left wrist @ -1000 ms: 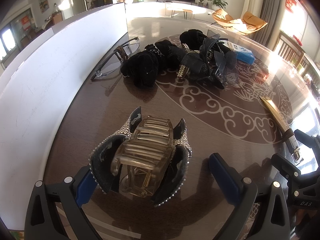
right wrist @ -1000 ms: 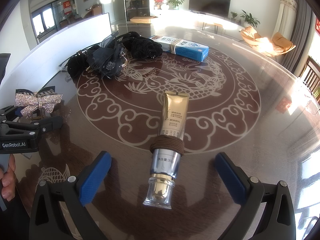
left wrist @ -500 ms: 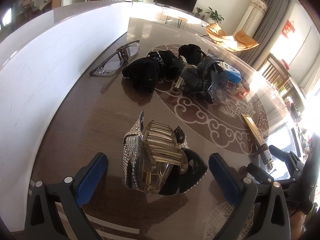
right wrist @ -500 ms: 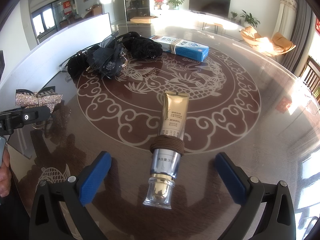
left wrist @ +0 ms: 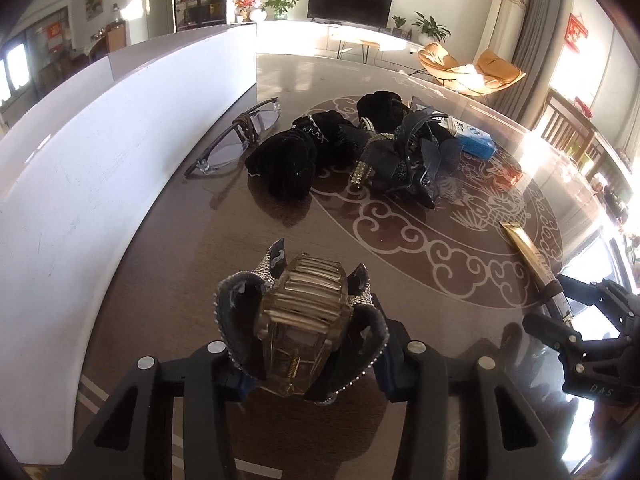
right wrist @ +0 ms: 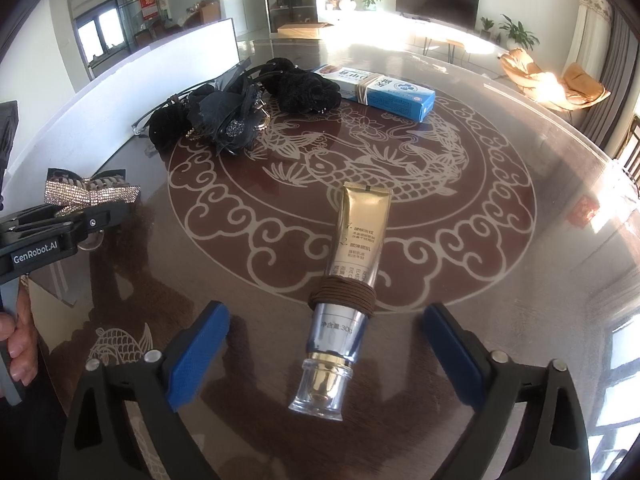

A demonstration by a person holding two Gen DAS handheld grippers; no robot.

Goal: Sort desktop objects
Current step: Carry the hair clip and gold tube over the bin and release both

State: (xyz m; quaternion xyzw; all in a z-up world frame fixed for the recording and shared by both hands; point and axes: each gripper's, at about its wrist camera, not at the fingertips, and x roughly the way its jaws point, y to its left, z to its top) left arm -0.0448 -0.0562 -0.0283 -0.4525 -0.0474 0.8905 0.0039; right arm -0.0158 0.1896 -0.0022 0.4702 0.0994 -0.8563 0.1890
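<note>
A clear hair clip with a rhinestone bow (left wrist: pixel 304 312) lies on the brown glass table (left wrist: pixel 180 280). My left gripper (left wrist: pixel 312 368) is closing on it, and its blue pads press the bow's black wings from both sides. A gold and silver cosmetic tube (right wrist: pixel 356 240) with a brown hair tie (right wrist: pixel 344 294) wound around it lies cap toward me. My right gripper (right wrist: pixel 324 356) straddles the tube's capped end; its jaws are closing, with gaps still on both sides. From the left wrist, the right gripper (left wrist: pixel 548 300) shows at the tube (left wrist: pixel 528 248).
A heap of black scrunchies and bows (left wrist: pixel 340 152) sits at the back, with glasses (left wrist: pixel 236 140) to its left and a blue-white box (right wrist: pixel 384 90) behind. A white board (left wrist: pixel 100 160) walls the table's left side. A person's hand (right wrist: pixel 20 340) holds the left tool.
The left jaws have come in from wide apart onto the hair clip's bow. The right jaws have narrowed around the tube. Neither object has shifted on the table.
</note>
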